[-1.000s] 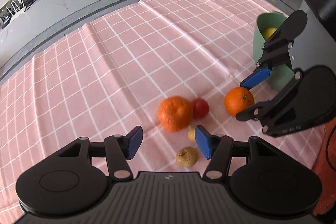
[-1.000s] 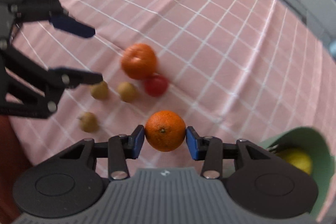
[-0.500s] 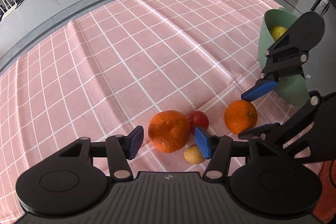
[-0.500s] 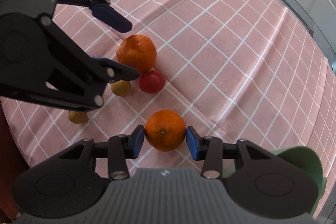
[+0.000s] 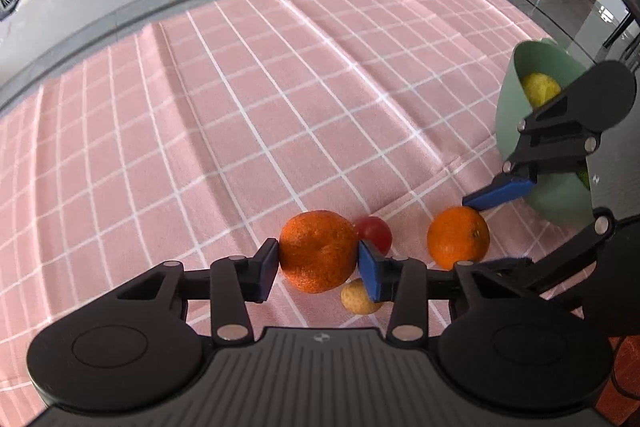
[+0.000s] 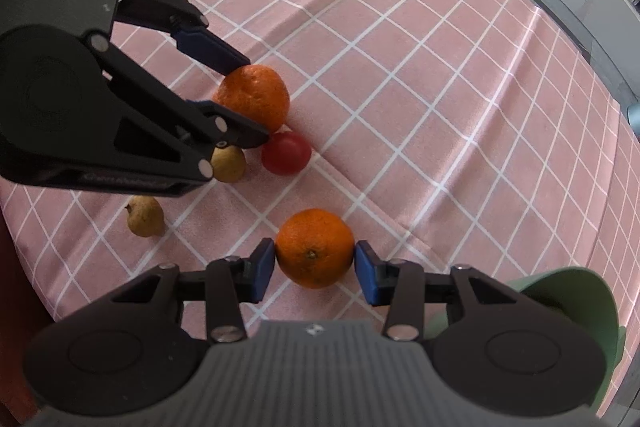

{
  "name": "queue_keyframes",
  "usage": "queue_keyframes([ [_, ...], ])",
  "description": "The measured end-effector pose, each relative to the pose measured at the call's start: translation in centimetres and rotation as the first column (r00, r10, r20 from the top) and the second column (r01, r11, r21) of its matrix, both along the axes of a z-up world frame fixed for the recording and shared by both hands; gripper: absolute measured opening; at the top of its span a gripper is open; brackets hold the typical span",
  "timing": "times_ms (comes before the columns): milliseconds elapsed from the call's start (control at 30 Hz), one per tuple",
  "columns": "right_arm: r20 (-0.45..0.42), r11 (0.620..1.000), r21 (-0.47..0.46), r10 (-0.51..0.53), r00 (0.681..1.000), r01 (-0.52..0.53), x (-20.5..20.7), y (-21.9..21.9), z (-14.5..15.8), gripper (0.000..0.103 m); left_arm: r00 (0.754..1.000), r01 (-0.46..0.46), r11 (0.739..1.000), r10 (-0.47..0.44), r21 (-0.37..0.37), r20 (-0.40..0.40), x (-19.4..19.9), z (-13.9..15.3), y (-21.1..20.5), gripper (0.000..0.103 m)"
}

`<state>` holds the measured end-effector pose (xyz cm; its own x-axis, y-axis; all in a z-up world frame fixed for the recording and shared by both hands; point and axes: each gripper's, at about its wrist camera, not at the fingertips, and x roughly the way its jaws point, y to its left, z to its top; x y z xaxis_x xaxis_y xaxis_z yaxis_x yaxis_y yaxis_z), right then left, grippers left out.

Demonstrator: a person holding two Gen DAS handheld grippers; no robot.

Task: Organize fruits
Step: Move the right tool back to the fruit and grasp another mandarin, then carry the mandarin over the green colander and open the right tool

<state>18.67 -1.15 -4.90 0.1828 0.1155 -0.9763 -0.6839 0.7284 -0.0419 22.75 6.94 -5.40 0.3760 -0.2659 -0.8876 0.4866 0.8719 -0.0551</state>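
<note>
In the left wrist view we see our left gripper (image 5: 318, 265) low in the centre of the frame, its two blue pads pressed against the sides of a rough-skinned orange (image 5: 318, 251) that sits on the pink checked tablecloth (image 5: 240, 107); the jaws are closed on that fruit. Just behind it, touching its right side, is a small red tomato (image 5: 376, 233), and a small yellowish fruit (image 5: 358, 299) lies at the lower right of the orange, partly hidden by the right pad. Further right in the same frame our right gripper (image 5: 486, 227) straddles a second, smoother orange (image 5: 458, 237), and a green bowl (image 5: 516, 99) stands at the right edge with a yellow fruit (image 5: 538, 89) inside. From the right wrist view, the right gripper (image 6: 315, 265) sits at lower centre with both blue pads against the smooth orange (image 6: 315, 247), clamped on it while it rests on the cloth (image 6: 440, 87). At upper left of that frame the left gripper (image 6: 244, 99) holds the rough orange (image 6: 256, 95), with the tomato (image 6: 286, 158) beside it and another brownish fruit (image 6: 146, 215) apart at left. The bowl's rim (image 6: 580, 291) shows at lower right.
</note>
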Motion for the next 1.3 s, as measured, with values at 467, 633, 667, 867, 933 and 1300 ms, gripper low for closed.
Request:
queue_keyframes([
  [467, 0.069, 0.975, 0.224, -0.005, 0.998, -0.011, -4.2, -3.9, 10.6, 0.04, 0.999, -0.011, 1.0, 0.012, -0.028, 0.048, -3.2, 9.4, -1.8, 0.048],
  [633, 0.141, 0.97, 0.242, -0.053, 0.989, 0.017, -5.7, -7.9, 14.9, 0.04, 0.996, 0.047, 0.996, -0.041, -0.071, 0.078, -4.1, 12.0, -4.8, 0.048],
  [667, 0.155, 0.972, 0.233, -0.067, 0.986, 0.029, -5.8, -8.9, 15.5, 0.04, 0.995, 0.062, 0.995, -0.056, -0.077, 0.084, -4.3, 12.4, -5.5, 0.048],
  [867, 0.175, 0.982, 0.143, -0.148, 0.973, 0.123, -6.2, -14.5, 15.4, 0.04, 0.988, 0.141, 0.985, -0.134, -0.098, 0.073, -4.5, 12.3, -10.9, 0.048],
  [933, 0.163, 0.983, 0.114, -0.163, 0.973, 0.145, -6.1, -15.9, 14.4, 0.04, 0.987, 0.156, 0.982, -0.15, -0.104, 0.063, -4.4, 12.0, -12.6, 0.048],
  [1300, 0.054, 0.989, 0.015, -0.147, 0.988, 0.146, -5.0, -18.9, 7.4, 0.04, 0.98, 0.2, 0.979, -0.2, -0.046, -0.006, -2.6, 7.2, -19.1, 0.048],
])
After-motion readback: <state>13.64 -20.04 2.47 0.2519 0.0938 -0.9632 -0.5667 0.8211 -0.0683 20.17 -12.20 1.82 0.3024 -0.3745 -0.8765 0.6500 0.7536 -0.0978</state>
